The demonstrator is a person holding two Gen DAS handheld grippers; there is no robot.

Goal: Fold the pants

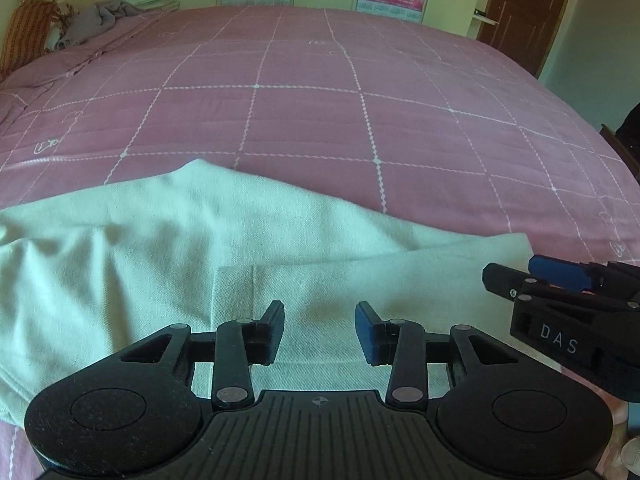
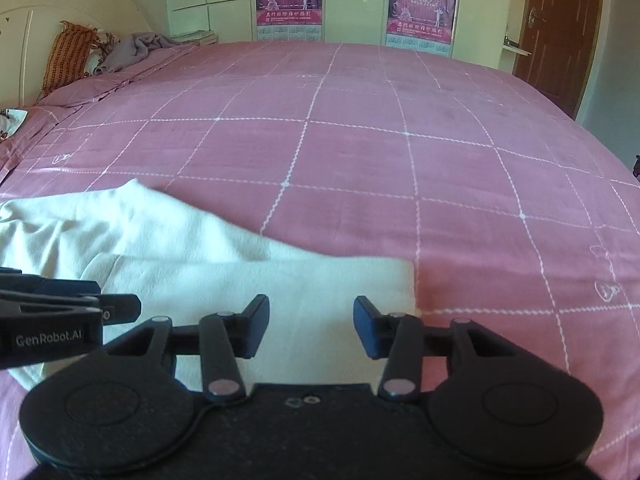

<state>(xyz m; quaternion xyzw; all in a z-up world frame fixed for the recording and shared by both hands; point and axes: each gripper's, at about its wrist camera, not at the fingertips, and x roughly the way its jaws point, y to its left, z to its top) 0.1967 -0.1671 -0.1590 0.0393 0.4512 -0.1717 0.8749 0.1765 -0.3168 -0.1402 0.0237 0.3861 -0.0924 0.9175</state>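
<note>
The pale whitish pants (image 1: 152, 240) lie on the pink bed, a folded layer with a straight hem on top of them (image 1: 360, 272). My left gripper (image 1: 319, 316) hovers over that folded layer, open, with only cloth showing below the gap. In the right wrist view the pants (image 2: 224, 276) end in a straight edge near the middle. My right gripper (image 2: 310, 306) hangs open above that end, and nothing is pinched. Each gripper shows in the other's view: the right one (image 1: 516, 274) at the right edge, the left one (image 2: 120, 308) at the left edge.
A pink bedspread with a white grid (image 1: 360, 100) stretches far ahead and to the right. An orange pillow (image 2: 68, 56) and a grey blanket (image 2: 136, 50) lie at the far left by the headboard. Cupboards with posters (image 2: 422, 4) and a brown door (image 2: 560, 28) stand behind.
</note>
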